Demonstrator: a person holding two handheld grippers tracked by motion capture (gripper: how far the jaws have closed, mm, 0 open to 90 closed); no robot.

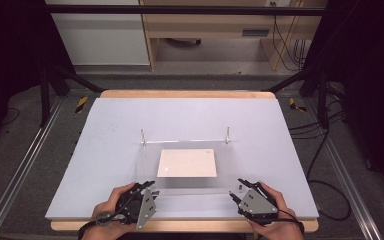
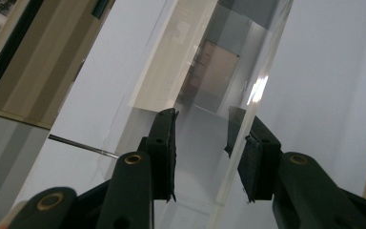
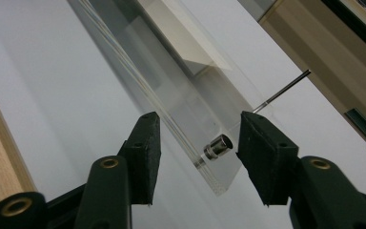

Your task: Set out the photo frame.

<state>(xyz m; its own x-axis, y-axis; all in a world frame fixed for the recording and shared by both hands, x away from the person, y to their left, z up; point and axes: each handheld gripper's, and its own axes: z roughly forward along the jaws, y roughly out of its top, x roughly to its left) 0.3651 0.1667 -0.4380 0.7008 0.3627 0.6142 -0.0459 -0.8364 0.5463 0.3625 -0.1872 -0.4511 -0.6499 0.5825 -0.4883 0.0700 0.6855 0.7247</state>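
Acrylic panel [image 1: 187, 167] x1, claws x2

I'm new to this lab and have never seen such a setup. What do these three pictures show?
A person holds a black two-jawed tool in each hand: the left claw and the right claw. One picture looks down from above; each of the others comes from a camera riding on one claw. On the pale grey table top lies a clear acrylic plate on small metal standoffs, with a white paper sheet under or inside it. Each claw straddles the plate's near edge, jaws open, so nothing is gripped yet.
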